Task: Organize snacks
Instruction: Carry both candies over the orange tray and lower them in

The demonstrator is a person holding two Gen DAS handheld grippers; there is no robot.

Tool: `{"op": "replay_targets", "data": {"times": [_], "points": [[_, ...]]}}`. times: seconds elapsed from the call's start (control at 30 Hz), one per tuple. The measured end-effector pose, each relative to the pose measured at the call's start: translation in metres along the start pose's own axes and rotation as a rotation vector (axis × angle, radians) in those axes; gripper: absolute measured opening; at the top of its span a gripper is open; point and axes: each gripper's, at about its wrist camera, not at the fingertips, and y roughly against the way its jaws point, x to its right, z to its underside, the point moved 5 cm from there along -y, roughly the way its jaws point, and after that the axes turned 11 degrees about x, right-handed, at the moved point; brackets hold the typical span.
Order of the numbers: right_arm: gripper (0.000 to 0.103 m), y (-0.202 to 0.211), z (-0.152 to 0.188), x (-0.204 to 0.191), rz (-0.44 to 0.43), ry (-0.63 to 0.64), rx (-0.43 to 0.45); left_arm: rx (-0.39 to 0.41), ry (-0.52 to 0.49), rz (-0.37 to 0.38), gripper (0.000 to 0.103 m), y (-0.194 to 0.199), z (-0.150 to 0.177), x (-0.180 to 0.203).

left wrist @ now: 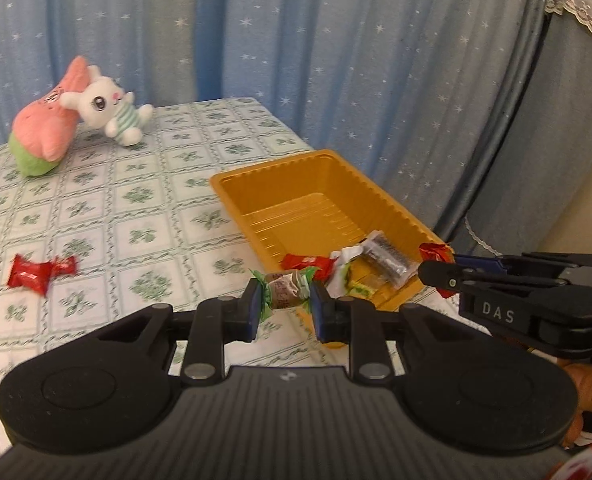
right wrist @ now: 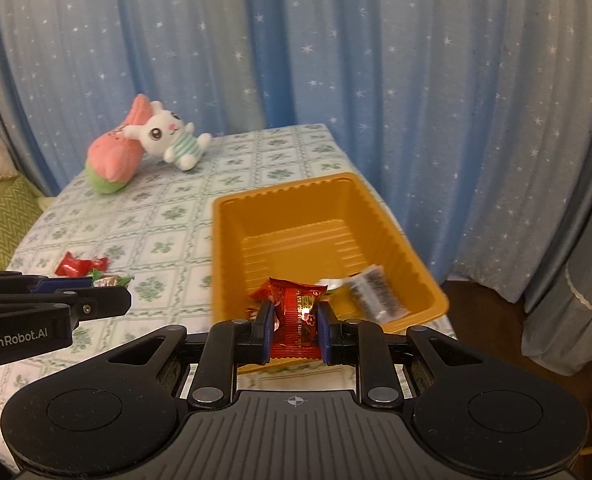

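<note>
My left gripper (left wrist: 283, 300) is shut on a brown candy with green twisted ends (left wrist: 285, 290), held above the table just left of the orange tray's (left wrist: 296, 172) near corner. My right gripper (right wrist: 294, 322) is shut on a red snack packet (right wrist: 298, 320) over the near end of the orange tray (right wrist: 279, 194). Inside the tray lie a red candy (left wrist: 308, 264), a clear packet with a dark snack (left wrist: 388, 258) and a white-green wrapper (left wrist: 346, 276). Another red candy (left wrist: 39, 274) lies on the cloth at the left. The right gripper also shows in the left wrist view (left wrist: 436, 270).
A green-patterned tablecloth (left wrist: 143, 200) covers the table. A pink plush (left wrist: 49, 128) and a white rabbit plush (left wrist: 109, 108) sit at the far left corner. Blue starred curtains (right wrist: 376, 60) hang behind. The tray lies close to the table's right edge.
</note>
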Motion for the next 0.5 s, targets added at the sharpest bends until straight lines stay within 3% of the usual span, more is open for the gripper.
{"op": "replay_targets", "data": {"times": [0.5], "points": [[0.023, -0.040, -0.010, 0.038, 0.024, 0.008, -0.022, -0.027, -0.027, 0.050, 0.023, -0.056, -0.016, 0.025]]}}
